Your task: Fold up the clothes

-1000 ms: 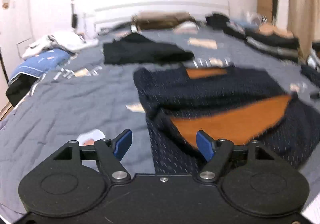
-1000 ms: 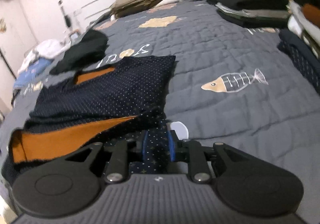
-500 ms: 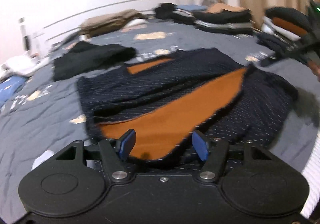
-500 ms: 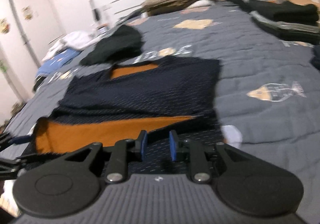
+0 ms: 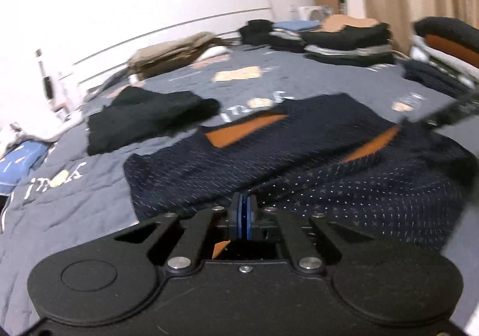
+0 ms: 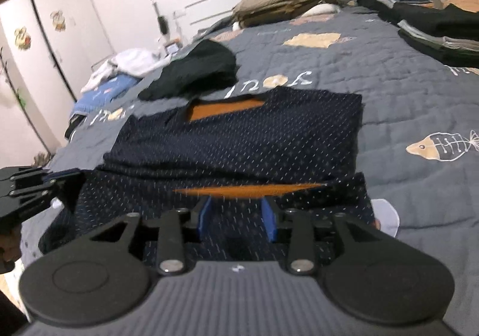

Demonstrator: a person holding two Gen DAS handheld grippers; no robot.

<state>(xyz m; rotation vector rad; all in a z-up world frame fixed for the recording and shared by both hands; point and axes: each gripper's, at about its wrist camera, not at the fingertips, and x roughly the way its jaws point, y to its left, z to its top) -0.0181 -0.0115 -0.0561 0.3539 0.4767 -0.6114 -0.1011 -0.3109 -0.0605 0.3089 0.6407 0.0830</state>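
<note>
Sweater point(image 6: 239, 144) hem now folded up, left jaws closed, right opened.

A home bedroom: quilted bed point(image 6: 389, 90), wardrobe point(image 6: 54, 36)

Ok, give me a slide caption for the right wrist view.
Open right tool over navy dotted, orange-lined garment on grey quilted bedspread.

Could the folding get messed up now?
Maybe. The left gripper is pinched shut at the near hem of the shirt, while the right gripper is open, so pulling might lift one side only and skew the fold. Also, the black garment lies very close behind the collar and might snag.
</note>
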